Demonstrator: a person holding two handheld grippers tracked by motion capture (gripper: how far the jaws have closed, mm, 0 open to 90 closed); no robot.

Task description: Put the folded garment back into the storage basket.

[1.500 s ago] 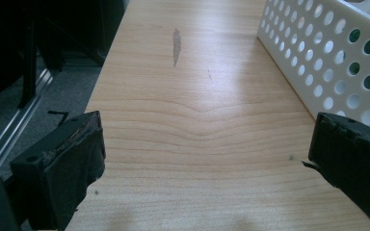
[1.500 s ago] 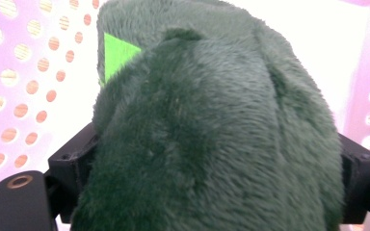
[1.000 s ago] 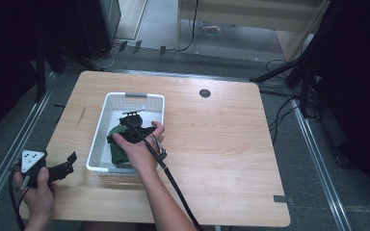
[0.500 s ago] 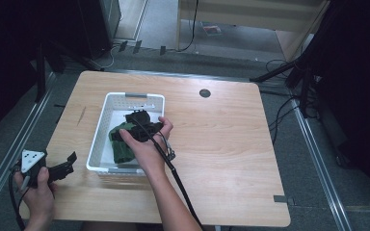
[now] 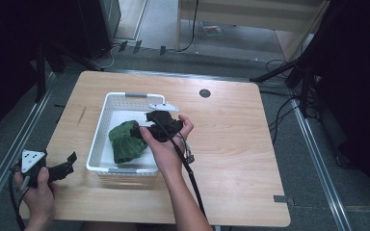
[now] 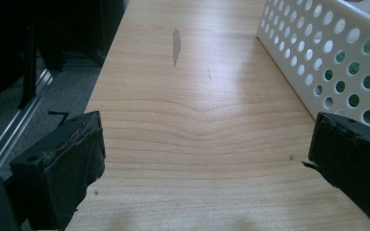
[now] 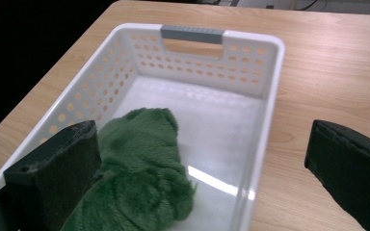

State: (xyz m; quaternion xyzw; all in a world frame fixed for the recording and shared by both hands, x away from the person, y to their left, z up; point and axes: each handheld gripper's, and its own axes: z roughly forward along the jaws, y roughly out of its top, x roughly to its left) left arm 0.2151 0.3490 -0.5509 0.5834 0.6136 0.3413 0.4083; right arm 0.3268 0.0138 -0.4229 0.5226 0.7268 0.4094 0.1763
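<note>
Above white perforated plastic basket (image 5: 107,114), right gripper (image 5: 147,126) jaws wide, empty; could snag fuzzy green cloth (image 5: 125,142) on basket's right wall.

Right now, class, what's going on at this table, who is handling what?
A person works at a wooden table with tongs in each hand. The right tongs sit over a white perforated basket, jaws wide open, just above a green fuzzy cloth that lies inside the basket's near end. Nothing is gripped. The left tongs rest open by the table's near left corner, beside the basket, holding nothing.
</note>
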